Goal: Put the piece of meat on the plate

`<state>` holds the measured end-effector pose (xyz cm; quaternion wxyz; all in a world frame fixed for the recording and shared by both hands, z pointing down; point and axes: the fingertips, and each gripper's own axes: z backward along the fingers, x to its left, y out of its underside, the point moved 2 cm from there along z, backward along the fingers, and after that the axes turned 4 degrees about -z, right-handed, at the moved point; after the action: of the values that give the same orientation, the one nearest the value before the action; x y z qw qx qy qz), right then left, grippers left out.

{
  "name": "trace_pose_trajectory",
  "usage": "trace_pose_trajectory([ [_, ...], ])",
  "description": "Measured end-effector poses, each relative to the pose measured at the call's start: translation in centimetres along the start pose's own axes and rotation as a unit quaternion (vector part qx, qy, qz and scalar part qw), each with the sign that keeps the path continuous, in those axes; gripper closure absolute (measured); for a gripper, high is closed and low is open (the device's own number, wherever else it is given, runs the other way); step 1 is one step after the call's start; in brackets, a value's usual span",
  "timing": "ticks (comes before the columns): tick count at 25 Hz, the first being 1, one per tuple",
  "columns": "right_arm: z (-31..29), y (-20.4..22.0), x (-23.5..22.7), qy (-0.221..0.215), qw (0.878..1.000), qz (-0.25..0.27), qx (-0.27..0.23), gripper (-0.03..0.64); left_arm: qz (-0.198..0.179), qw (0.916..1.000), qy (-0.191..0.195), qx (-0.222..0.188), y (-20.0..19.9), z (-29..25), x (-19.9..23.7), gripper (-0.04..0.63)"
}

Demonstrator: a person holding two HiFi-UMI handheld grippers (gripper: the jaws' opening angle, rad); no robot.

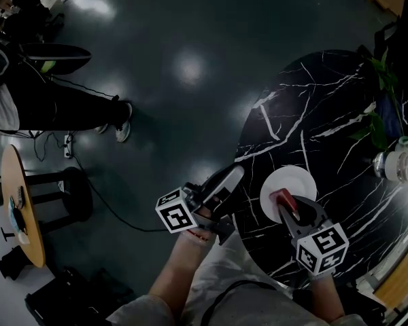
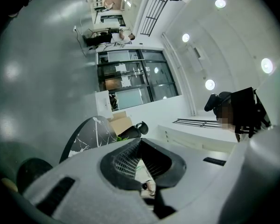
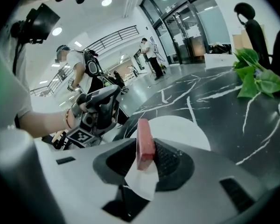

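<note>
Head view: one meat piece (image 1: 285,204), one plate (image 1: 279,180).

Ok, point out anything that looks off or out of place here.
Nothing looks spilled or damaged. The one odd thing is the meat. It stands on edge, clamped between the jaws of the right hand-held gripper at the plate, rather than lying flat on it.

I read the piece of meat (image 3: 145,143) as pinkish red. The plate (image 3: 186,130) is plain white. The table (image 1: 326,114) is black marble with white veining. The leaves (image 3: 256,80) are green. The floor (image 1: 177,114) is glossy dark grey. The right gripper (image 3: 147,155) is light grey, with black ribbed pads.
</note>
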<state>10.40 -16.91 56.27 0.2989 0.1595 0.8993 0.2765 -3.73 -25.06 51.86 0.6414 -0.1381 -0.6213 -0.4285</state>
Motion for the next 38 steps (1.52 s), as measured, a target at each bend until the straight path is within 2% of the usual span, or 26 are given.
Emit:
trace_pose_trajectory([
  [3, 0.0, -0.1, 0.0, 0.003, 1.0, 0.025, 0.002, 0.523, 0.001, 1.0, -0.003, -0.002, -0.1, 0.2, 0.2, 0.584],
  [25, 1.8, -1.5, -1.5, 0.082, 0.994, 0.064, -0.038, 0.489, 0.005, 0.9999, 0.011, 0.005, -0.2, -0.2, 0.1, 0.584],
  [34, 2.9, -1.8, -0.6, 0.079, 0.994, 0.056, -0.054, 0.489, 0.009, 0.9998, 0.017, 0.005, 0.0, -0.4, -0.9, 0.584],
  [38, 4.0, -2.1, -0.3, 0.076, 0.994, 0.028, -0.072, 0.489, 0.007, 0.9997, 0.023, 0.005, -0.1, -0.5, -2.0, 0.584],
])
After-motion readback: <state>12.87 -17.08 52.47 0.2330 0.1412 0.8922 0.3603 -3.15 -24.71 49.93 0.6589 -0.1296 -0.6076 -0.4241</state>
